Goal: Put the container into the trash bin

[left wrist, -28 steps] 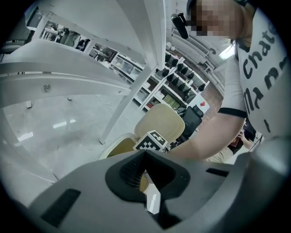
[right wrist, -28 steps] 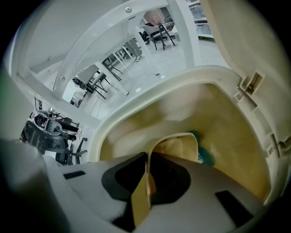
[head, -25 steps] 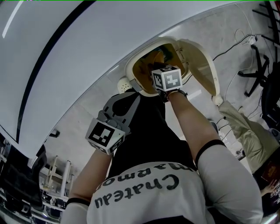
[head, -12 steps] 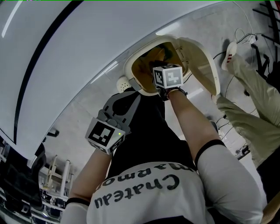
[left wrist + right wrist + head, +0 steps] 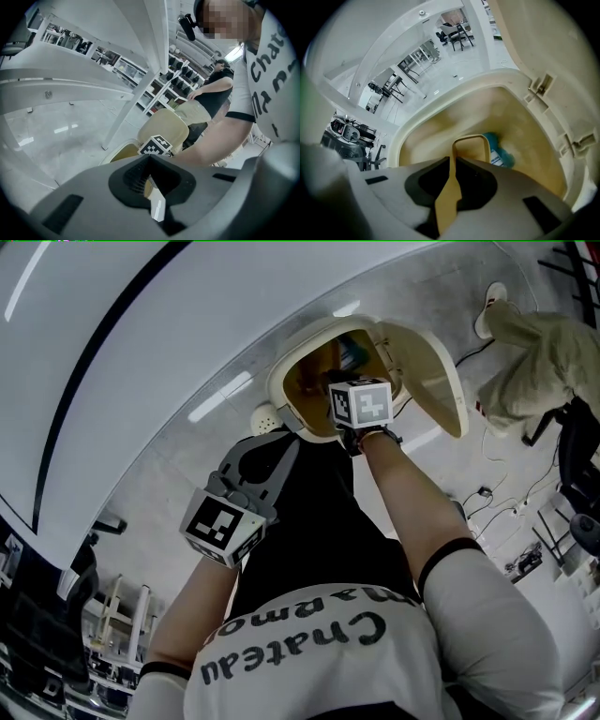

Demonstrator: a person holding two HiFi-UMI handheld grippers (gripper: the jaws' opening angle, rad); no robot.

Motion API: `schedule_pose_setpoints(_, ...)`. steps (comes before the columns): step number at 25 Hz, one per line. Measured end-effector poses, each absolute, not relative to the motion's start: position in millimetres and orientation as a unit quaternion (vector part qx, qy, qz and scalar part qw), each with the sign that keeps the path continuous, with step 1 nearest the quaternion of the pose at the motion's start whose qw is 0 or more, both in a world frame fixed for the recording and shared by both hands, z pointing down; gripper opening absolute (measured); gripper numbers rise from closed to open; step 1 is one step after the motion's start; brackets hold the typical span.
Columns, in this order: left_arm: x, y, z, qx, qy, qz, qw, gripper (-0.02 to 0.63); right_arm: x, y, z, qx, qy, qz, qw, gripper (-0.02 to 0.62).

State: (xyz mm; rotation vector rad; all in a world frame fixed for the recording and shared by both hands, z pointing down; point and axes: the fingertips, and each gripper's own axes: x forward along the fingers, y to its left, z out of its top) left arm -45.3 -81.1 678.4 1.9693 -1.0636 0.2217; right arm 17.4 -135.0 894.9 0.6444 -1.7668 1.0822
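Beside the bin, a bystander (image 5: 530, 348) in khaki trousers is stepping away toward the upper right. The right gripper (image 5: 452, 164) is clamping the beige container (image 5: 472, 149) by its wall, holding it over the open trash bin (image 5: 436, 124), above a teal item (image 5: 500, 152) inside. The left gripper (image 5: 151, 180) is hanging back, jaws together on nothing.

Looks like a lab or workshop to me: open racks (image 5: 180, 75) stacked with gear, a long white table (image 5: 187, 324), office chairs (image 5: 457, 30) parked about, and cables (image 5: 497, 505) trailing over a glossy pale floor (image 5: 178, 507).
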Motion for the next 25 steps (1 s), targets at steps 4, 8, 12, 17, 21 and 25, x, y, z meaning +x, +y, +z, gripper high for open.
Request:
schedule_pose_setpoints(4,-45.4,-78.4,668.1,0.794,-0.425,0.089,0.425,0.025,16.6,-130.7,882.0,0.264,-0.721,0.440,0.465,0.037)
schedule_pose_setpoints(8,-43.9,-77.9,648.4,0.805,-0.420,0.089,0.410,0.025,15.7,-127.3,858.3,0.278,-0.716,0.457,0.449,0.037)
schedule_pose_setpoints(12,-44.5,-75.5,616.4,0.813,-0.417,0.092,0.396,0.023,17.8,-119.2,820.6,0.283,-0.714,0.472,0.434,0.037)
schedule_pose_setpoints(17,-47.9,-72.8,574.4,0.823,-0.419,0.104,0.369,0.025,29.2,-96.9,772.9,0.252,-0.721,0.460,0.453,0.035)
schedule_pose_setpoints(21,-48.1,-72.6,542.4,0.829,-0.424,0.102,0.349,0.025,31.0,-84.7,724.5,0.241,-0.737,0.459,0.434,0.035)
schedule_pose_setpoints(25,-48.4,-81.1,516.4,0.834,-0.429,0.102,0.330,0.025,31.4,-95.9,673.9,0.261,-0.747,0.475,0.386,0.035)
